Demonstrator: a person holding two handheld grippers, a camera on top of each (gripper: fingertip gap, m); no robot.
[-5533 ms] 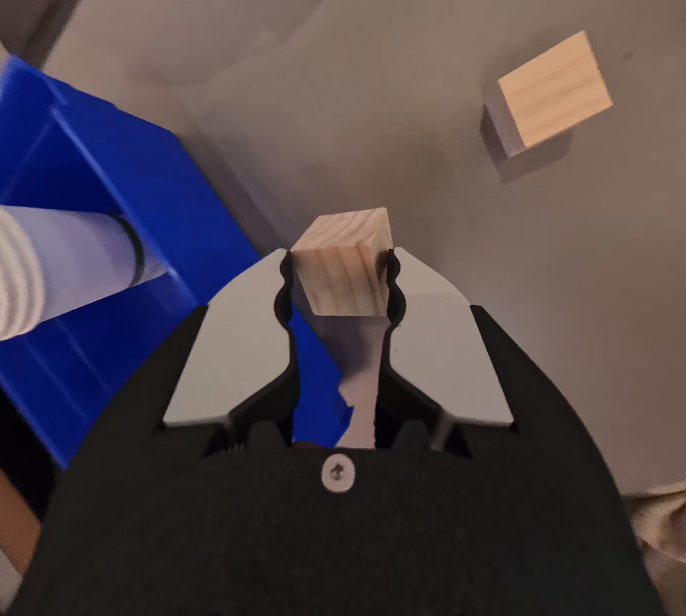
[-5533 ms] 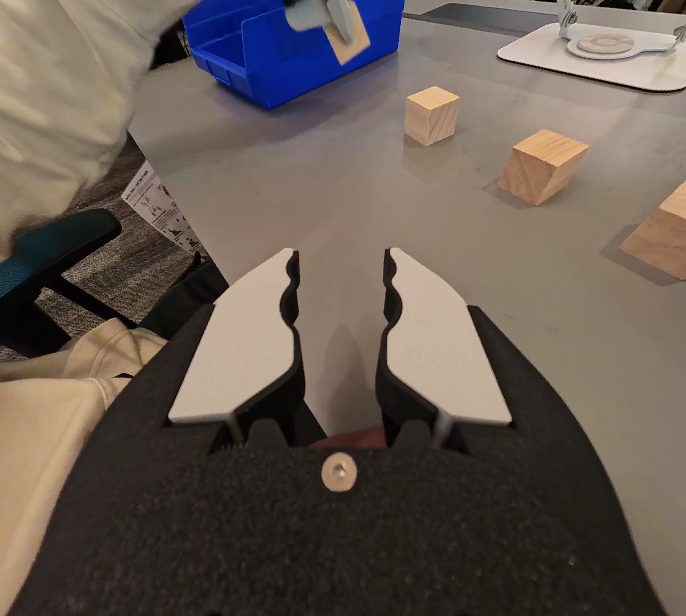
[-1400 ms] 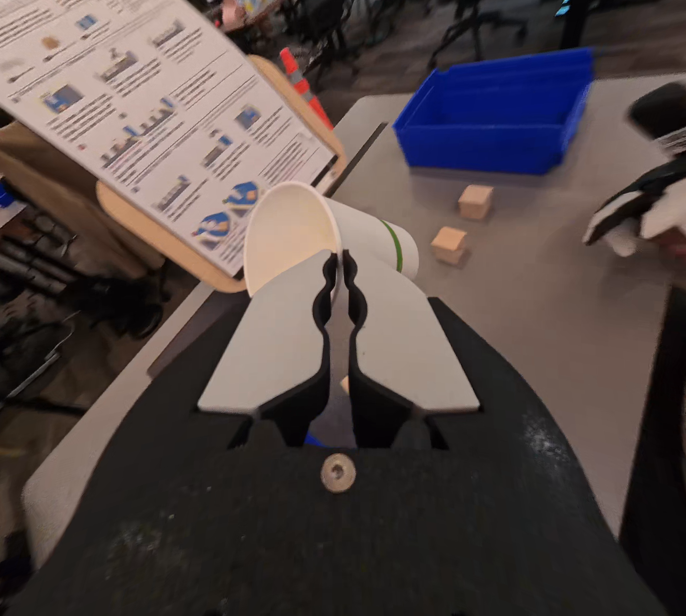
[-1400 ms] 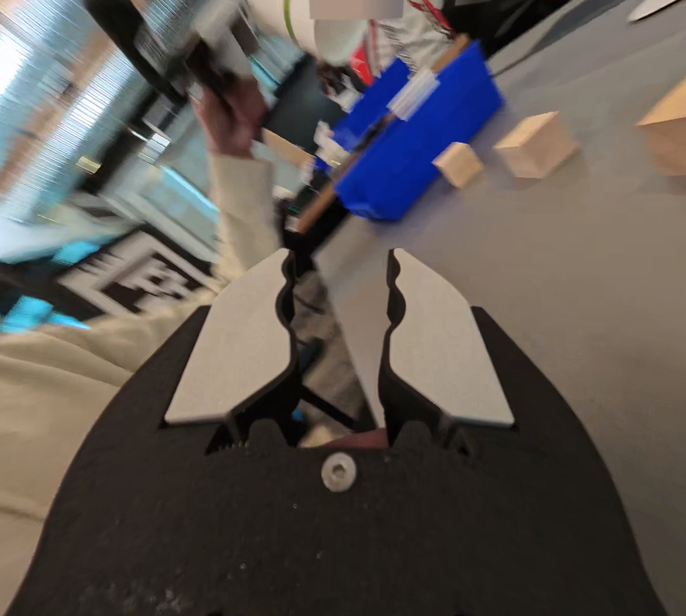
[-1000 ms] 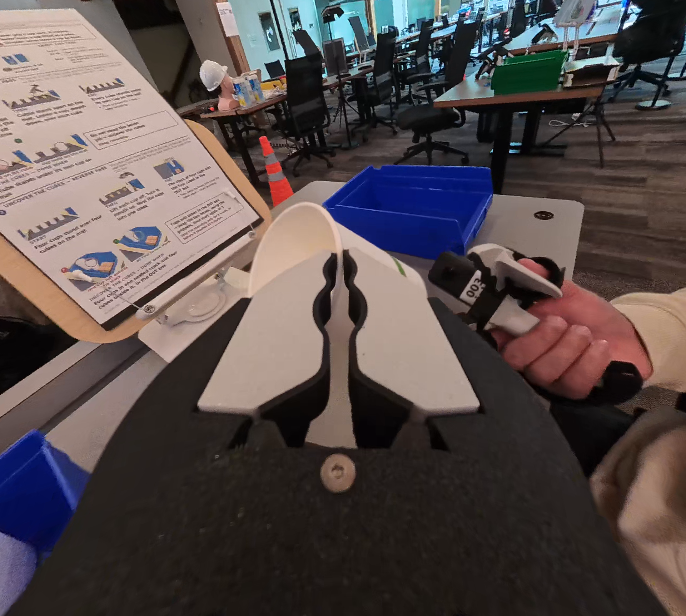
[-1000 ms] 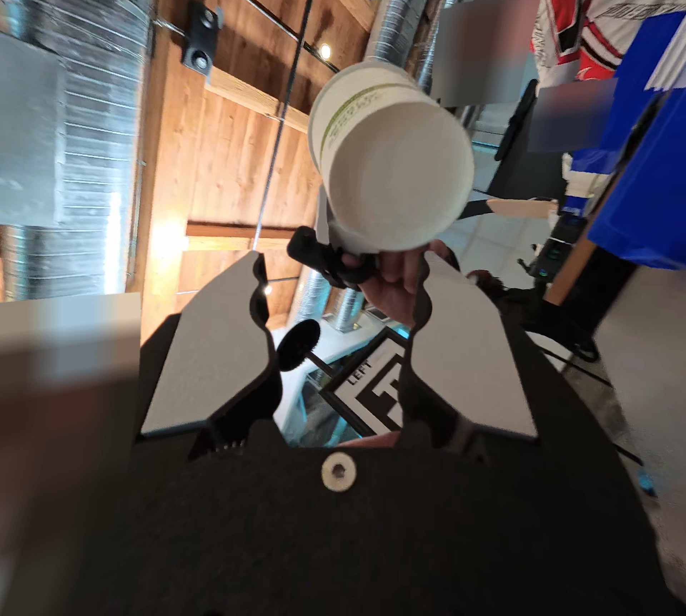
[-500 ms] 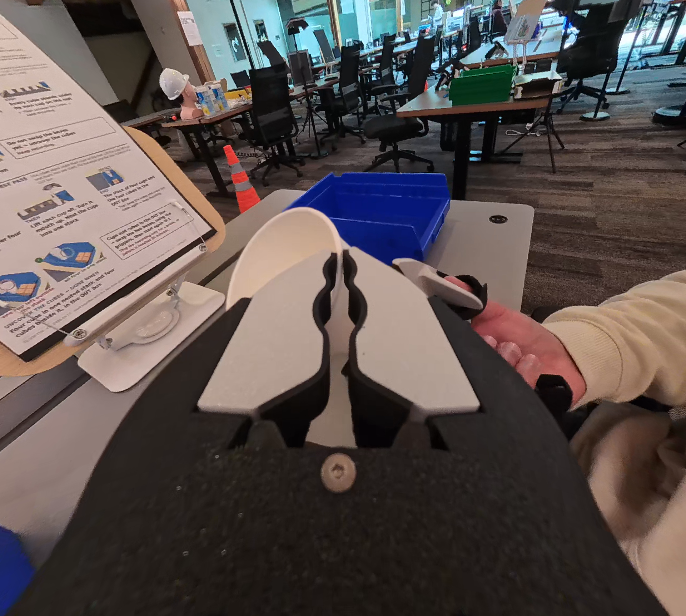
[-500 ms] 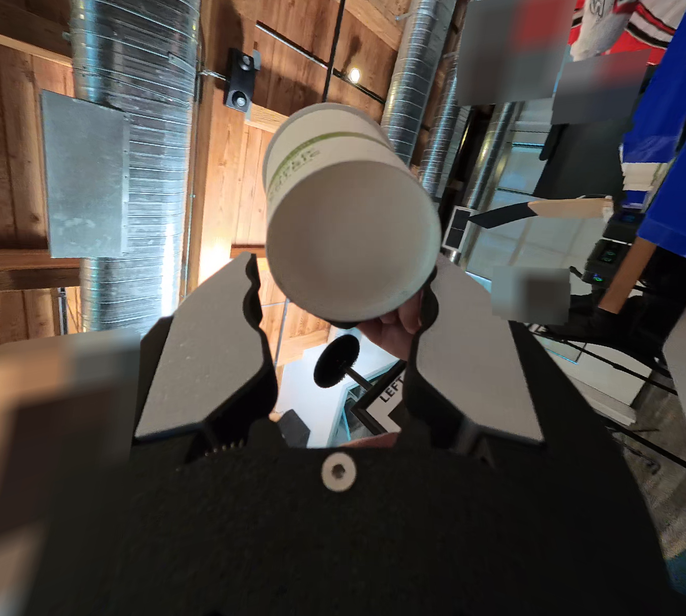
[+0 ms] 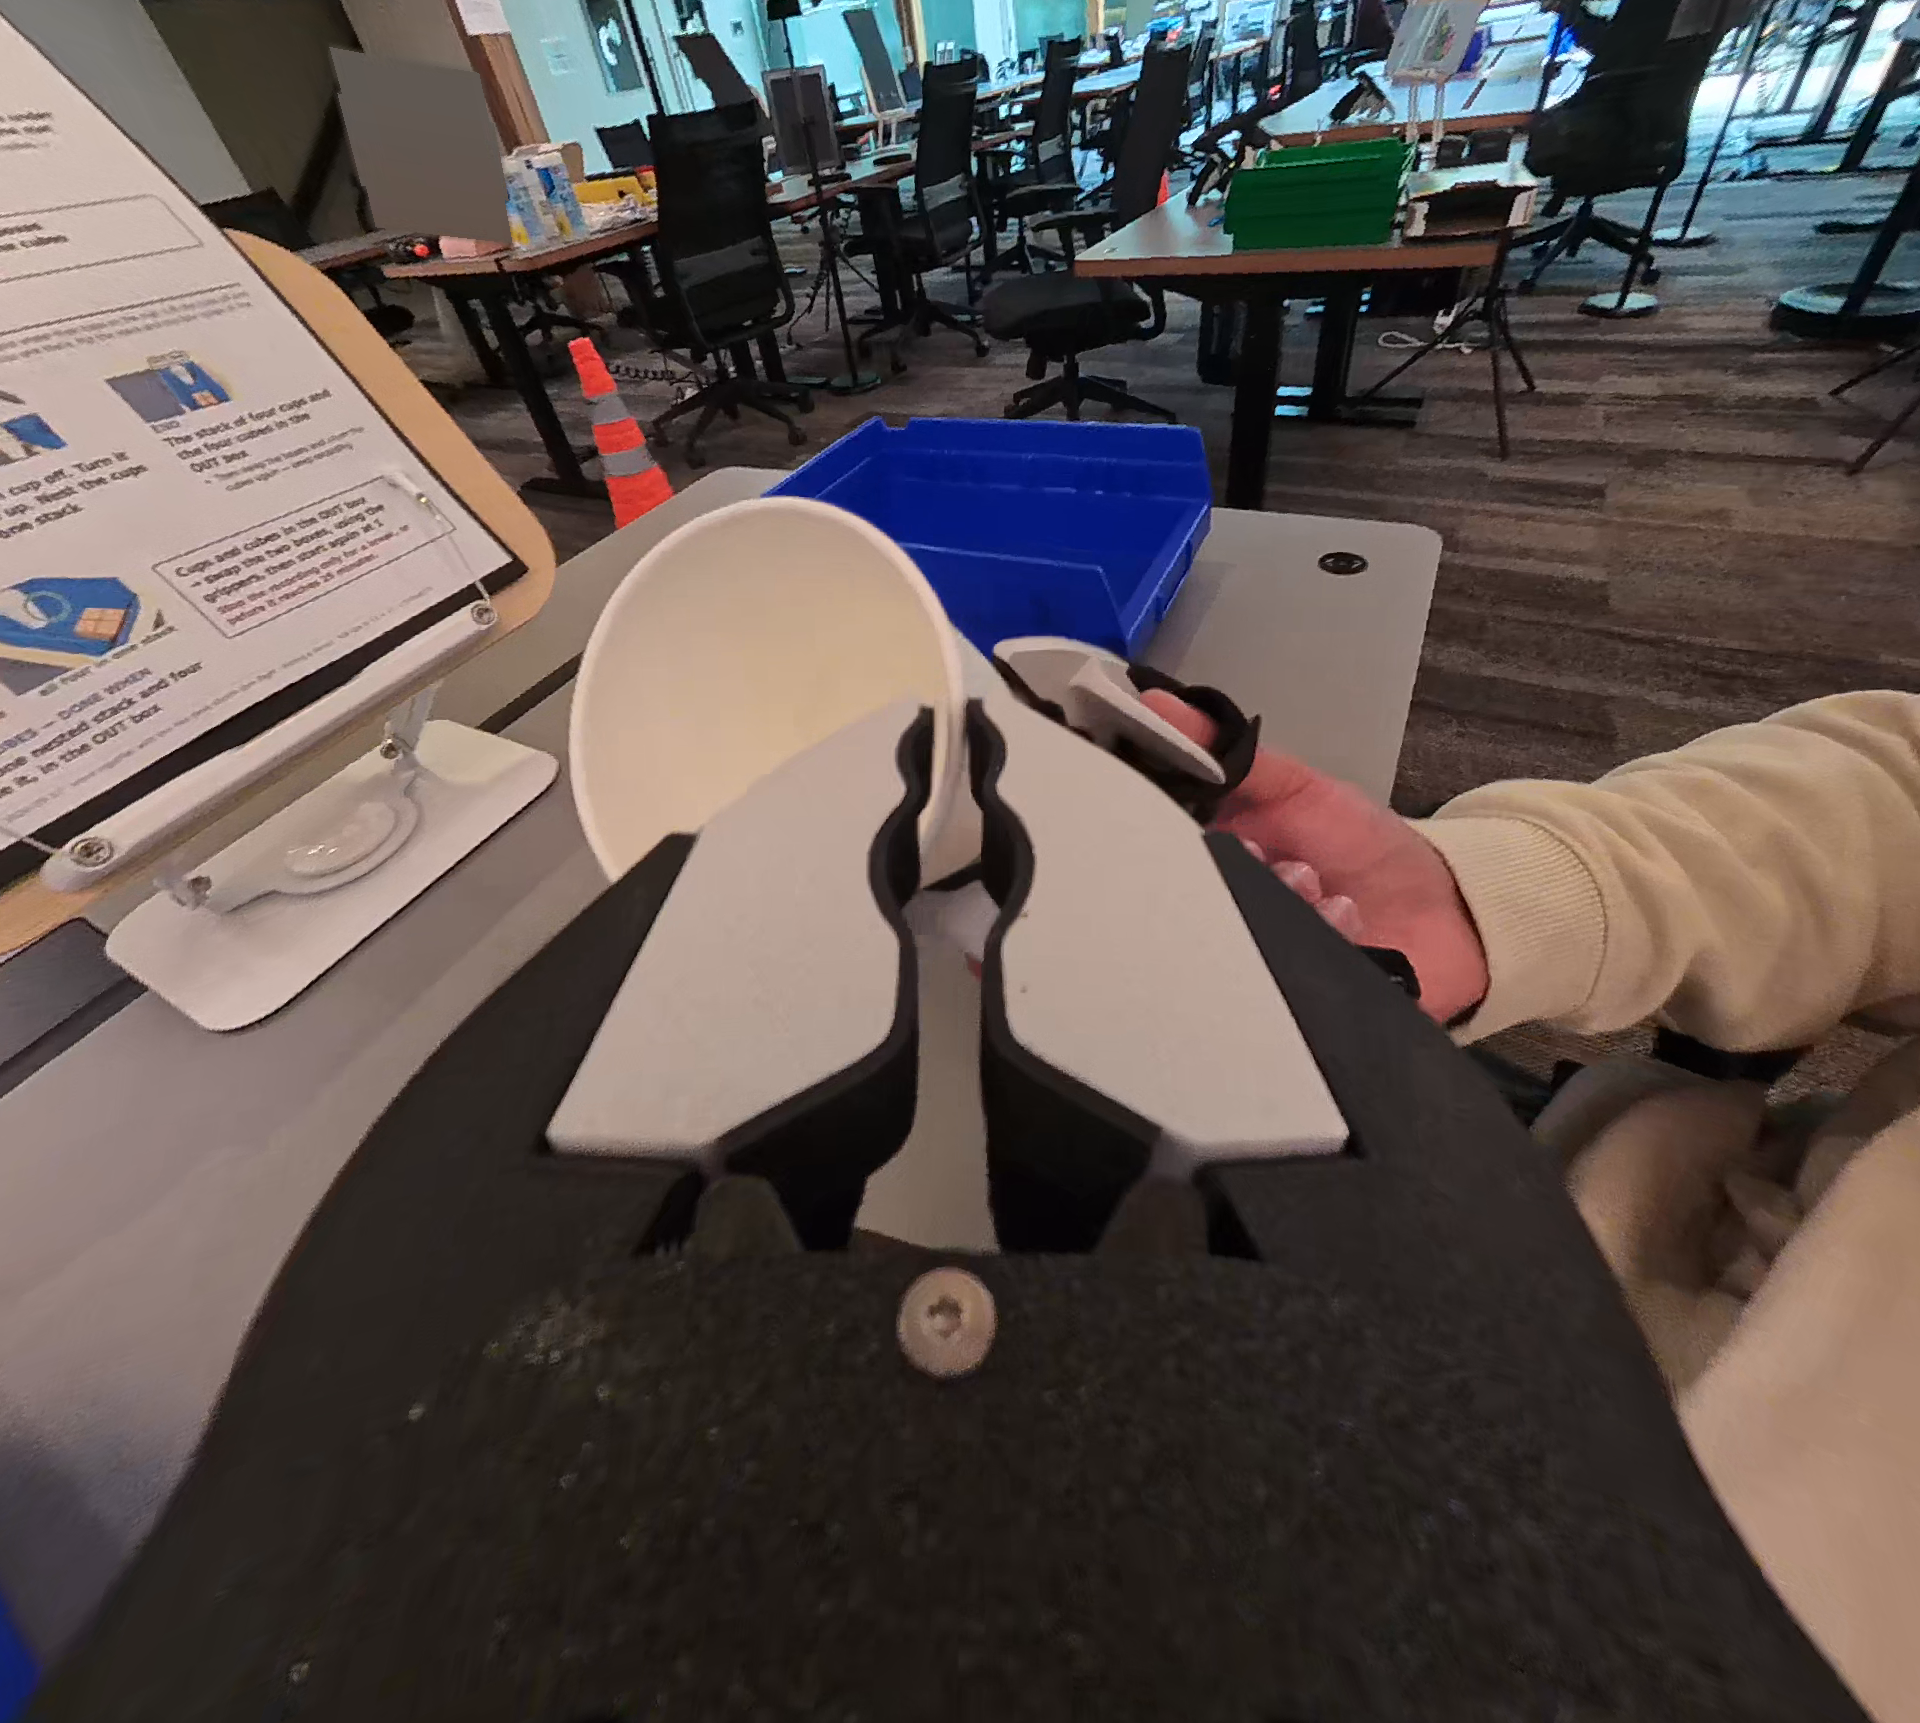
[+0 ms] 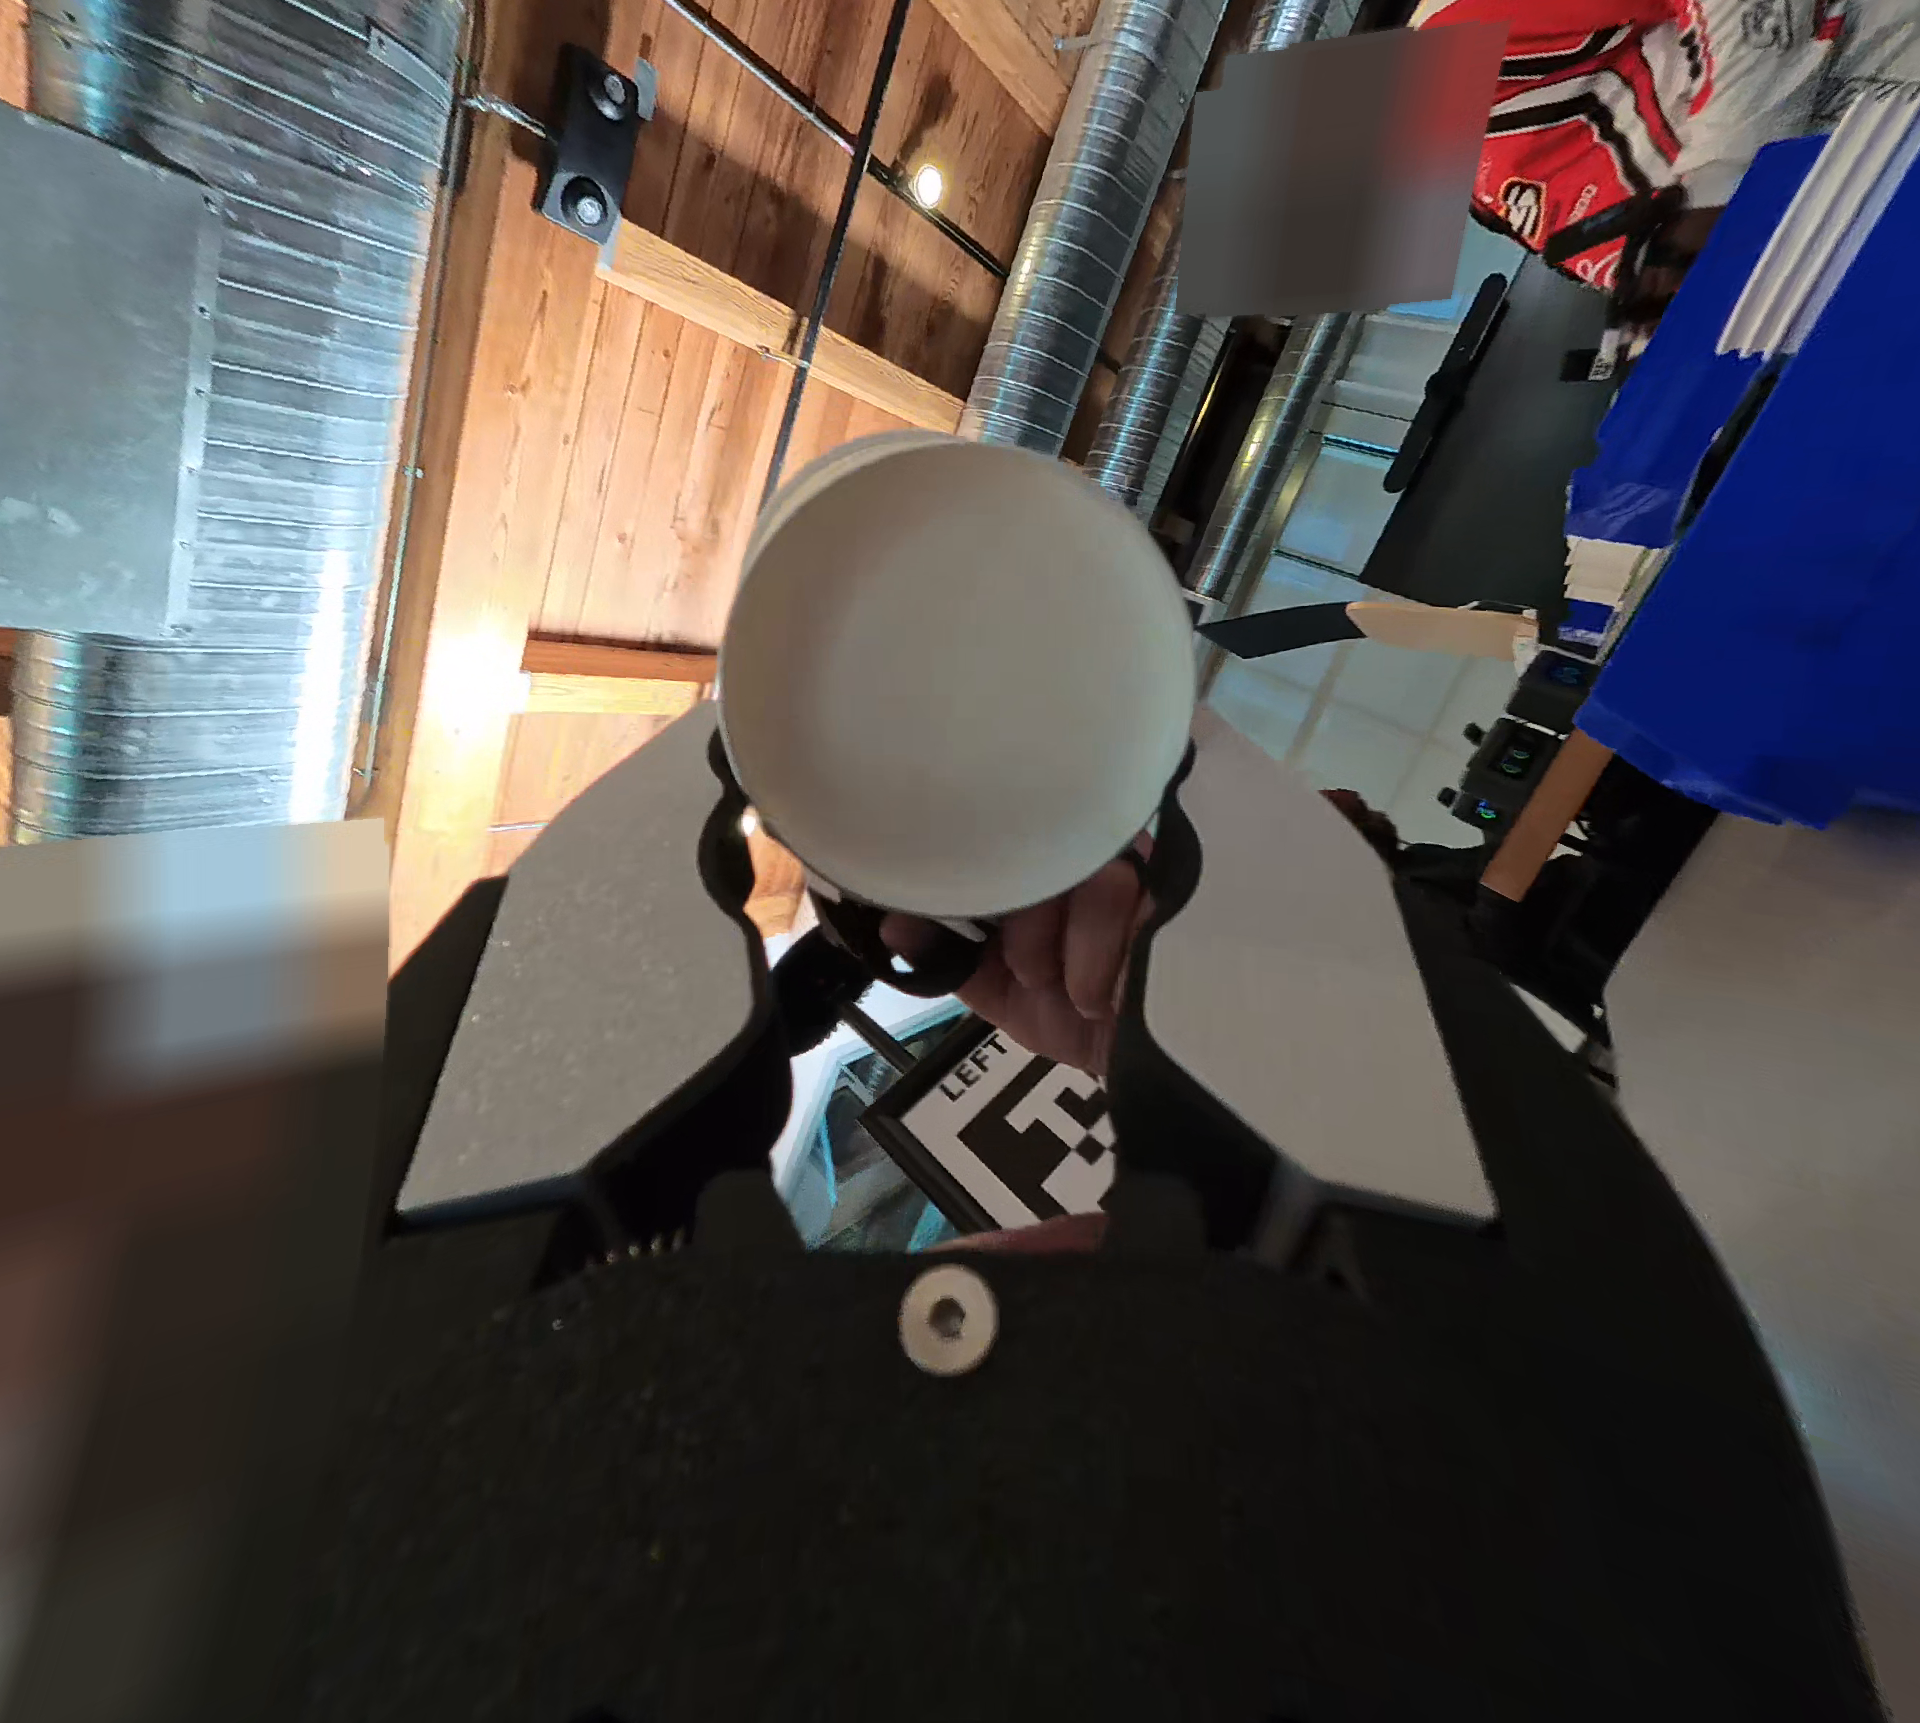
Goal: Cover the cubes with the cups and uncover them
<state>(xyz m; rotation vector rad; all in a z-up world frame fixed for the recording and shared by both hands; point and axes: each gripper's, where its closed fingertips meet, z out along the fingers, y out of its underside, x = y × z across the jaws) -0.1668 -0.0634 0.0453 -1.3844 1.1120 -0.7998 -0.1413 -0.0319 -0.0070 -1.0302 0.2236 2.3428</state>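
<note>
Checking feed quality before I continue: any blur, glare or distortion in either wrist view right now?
Left wrist view: mostly sharp, wide-angle bending at the edges, sleeve slightly soft. Right wrist view: tilted toward the ceiling, a lamp flares, the cup base is softly blurred, right gripper fingers shadowed.

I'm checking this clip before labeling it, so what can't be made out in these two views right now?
- Cubes: in neither view, outside both frames.
- Cup outer wall: left wrist view, left tool covers it.
- Right tool contact with cup base: right wrist view, base hides its fingertips.
- Blue bin floor: front wall hides it.
</note>
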